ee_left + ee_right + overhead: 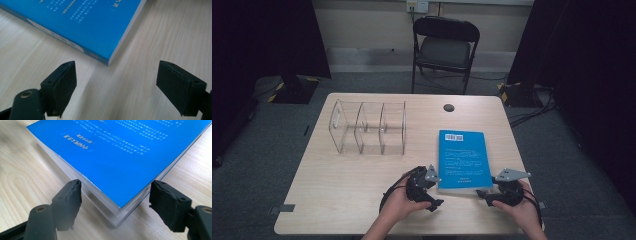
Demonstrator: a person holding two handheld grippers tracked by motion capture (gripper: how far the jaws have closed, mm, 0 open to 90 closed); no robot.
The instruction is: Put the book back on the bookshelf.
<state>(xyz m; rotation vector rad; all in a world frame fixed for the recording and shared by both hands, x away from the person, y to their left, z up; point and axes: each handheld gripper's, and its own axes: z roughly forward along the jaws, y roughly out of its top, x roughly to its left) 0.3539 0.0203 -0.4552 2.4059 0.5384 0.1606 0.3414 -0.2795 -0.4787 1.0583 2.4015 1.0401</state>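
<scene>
A blue paperback book (pixel 463 160) lies flat on the wooden table (pixel 352 200), back cover up with a barcode at its far end. My left gripper (pixel 432 192) is open just off the book's near left corner (pixel 108 61), jaws wide and nothing between them. My right gripper (pixel 484 196) is open at the near right corner; that corner of the book (pixel 117 170) sits between its two jaws, its page edges showing, and the pads stand clear of it.
A clear acrylic organiser (pixel 368 127) with several compartments stands at the back left of the table. A dark round cable hole (pixel 448 107) sits near the far edge. A black folding chair (pixel 444 50) is behind the table.
</scene>
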